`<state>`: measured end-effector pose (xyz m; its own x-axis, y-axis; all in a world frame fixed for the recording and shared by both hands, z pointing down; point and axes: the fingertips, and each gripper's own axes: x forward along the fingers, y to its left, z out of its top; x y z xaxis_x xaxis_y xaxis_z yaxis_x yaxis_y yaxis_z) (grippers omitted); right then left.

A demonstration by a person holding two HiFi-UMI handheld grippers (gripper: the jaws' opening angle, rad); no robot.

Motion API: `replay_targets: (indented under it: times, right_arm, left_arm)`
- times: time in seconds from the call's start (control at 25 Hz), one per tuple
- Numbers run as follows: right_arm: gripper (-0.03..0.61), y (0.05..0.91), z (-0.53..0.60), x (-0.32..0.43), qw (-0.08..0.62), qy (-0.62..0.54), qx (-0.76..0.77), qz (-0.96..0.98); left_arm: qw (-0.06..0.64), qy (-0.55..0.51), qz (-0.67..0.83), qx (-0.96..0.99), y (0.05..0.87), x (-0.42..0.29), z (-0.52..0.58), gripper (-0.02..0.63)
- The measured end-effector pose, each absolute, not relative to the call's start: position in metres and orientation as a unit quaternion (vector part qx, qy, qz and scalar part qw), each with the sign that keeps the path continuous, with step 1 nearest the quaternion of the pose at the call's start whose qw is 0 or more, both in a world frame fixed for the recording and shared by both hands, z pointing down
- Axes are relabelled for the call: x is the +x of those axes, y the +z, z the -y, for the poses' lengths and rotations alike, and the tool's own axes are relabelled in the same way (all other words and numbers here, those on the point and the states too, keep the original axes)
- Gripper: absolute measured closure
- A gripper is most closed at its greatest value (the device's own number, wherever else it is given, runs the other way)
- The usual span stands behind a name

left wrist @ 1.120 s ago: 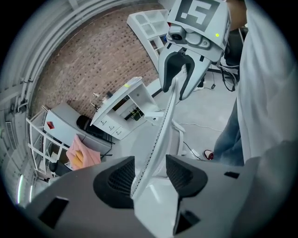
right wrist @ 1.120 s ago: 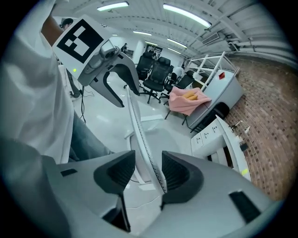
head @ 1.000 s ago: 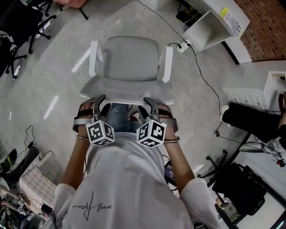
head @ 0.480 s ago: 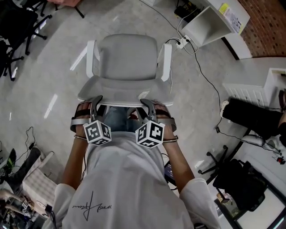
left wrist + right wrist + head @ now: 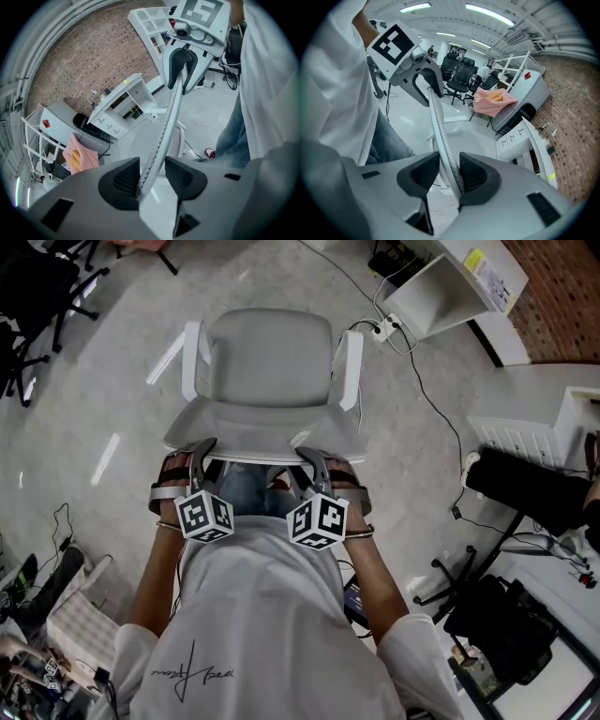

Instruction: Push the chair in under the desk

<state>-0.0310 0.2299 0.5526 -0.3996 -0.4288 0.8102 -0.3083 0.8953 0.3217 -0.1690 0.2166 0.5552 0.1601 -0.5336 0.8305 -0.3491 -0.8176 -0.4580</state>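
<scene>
Over the last second both pairs of jaws have just been closing, with the chair's (image 5: 270,362) back rim between them. Chair and hands otherwise sit much where they were. The left tongs (image 5: 205,452) and right tongs (image 5: 312,457) now pinch that rim side by side, with the seat just ahead of them and the person close behind.

Only the head view shows the whole chair: its seat and white armrests (image 5: 194,360), standing on open floor. The white desk (image 5: 441,292) is well ahead and to the right of the right tongs.

Only the gripper views show the grip itself. The perforated rim (image 5: 161,136) runs from one pair of tongs to the other. The right gripper view adds a pink cloth (image 5: 492,99) and black chairs (image 5: 461,70) beyond the left tongs.
</scene>
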Motion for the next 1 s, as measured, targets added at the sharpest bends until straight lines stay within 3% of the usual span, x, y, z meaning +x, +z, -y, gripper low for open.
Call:
replay_targets:
  times: [1.0]
  right_arm:
    - [0.426, 0.554, -0.167, -0.043, 0.487, -0.065, 0.236, 0.838]
  left_arm:
    - [0.085, -0.588, -0.298, -0.747, 0.559, -0.18, -0.148, 0.448]
